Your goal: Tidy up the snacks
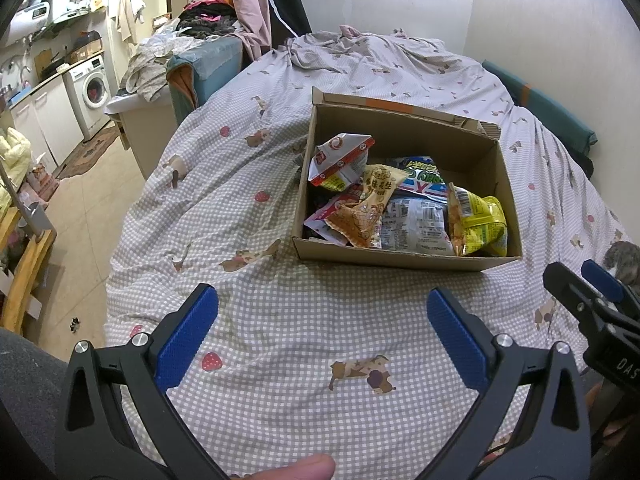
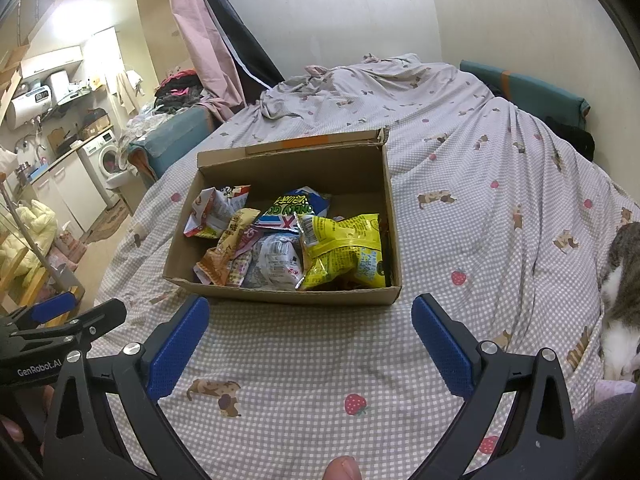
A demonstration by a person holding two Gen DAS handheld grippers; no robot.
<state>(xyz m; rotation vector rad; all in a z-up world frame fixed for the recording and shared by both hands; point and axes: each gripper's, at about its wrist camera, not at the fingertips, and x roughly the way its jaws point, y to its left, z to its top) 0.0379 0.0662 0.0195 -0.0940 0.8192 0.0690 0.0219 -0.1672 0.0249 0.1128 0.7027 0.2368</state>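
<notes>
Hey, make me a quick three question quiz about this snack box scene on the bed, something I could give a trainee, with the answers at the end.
1. True or false: the left tool is shut on a snack packet.
2. Multiple choice: where is the yellow packet lying? A) on the bedsheet beside the box, B) inside the cardboard box, C) between the fingers of the right tool.
3. Short answer: what animal shows at the right edge of the right wrist view?

Key
1. False: both tools are open and hold nothing.
2. B.
3. A cat, lying on the bedsheet.
</notes>
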